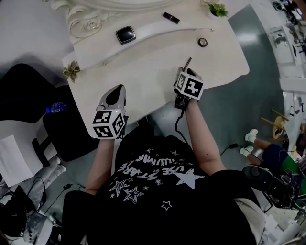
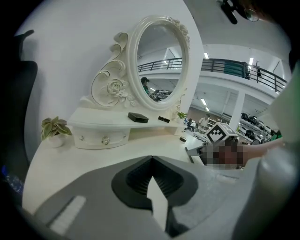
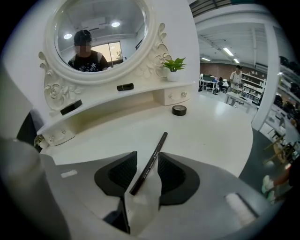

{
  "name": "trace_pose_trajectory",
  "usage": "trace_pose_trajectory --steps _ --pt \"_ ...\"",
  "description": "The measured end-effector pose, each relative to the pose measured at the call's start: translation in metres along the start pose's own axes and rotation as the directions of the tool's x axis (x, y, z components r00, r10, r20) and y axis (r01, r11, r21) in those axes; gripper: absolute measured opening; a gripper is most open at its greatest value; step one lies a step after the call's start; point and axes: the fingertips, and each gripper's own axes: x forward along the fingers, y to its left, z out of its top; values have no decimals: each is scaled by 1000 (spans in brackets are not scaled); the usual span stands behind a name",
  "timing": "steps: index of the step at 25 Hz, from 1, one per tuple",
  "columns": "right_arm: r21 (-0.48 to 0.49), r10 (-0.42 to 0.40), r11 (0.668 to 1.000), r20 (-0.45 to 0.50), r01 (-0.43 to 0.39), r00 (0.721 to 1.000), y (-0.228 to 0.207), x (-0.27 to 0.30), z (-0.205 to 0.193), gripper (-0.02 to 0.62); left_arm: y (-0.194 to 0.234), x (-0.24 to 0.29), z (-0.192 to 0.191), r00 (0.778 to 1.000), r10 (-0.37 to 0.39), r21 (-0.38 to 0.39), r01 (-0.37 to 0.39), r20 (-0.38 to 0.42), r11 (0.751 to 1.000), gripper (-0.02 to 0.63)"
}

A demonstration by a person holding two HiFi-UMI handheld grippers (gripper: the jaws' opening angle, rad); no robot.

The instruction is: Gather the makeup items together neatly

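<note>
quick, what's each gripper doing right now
left gripper: shut, empty
right gripper: open, pencil between the jaws, not clamped

Tongs [image 3: 147, 159]: jaws apart, slim dark pencil [image 3: 158, 144] slanting between them
Tabletop [image 3: 215, 129]: white, round black jar [image 3: 179, 110] ahead
Shelf [image 3: 101, 101]: black compact [image 3: 71, 107], black tube [image 3: 125, 86], under oval mirror [image 3: 101, 33]

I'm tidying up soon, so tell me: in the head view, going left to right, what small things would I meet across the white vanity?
dried plant → compact → lipstick → pencil → small round jar → green plant
</note>
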Motion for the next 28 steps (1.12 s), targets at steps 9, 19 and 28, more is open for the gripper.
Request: trace_pose_trajectory --steps 9,19,28 --pt "30 -79 996 -46 80 996 -11 9 -8 73 10 11 3 1000 -26 7 26 -18 1000 2" --pt "18 -55 998 -37 55 998 -12 1 -2 64 10 13 3 999 -35 22 36 -21 999 2" --pt "-41 42 998 1 -42 999 20 -14 10 66 11 2 8 1000 -4 16 4 14 1000 2"
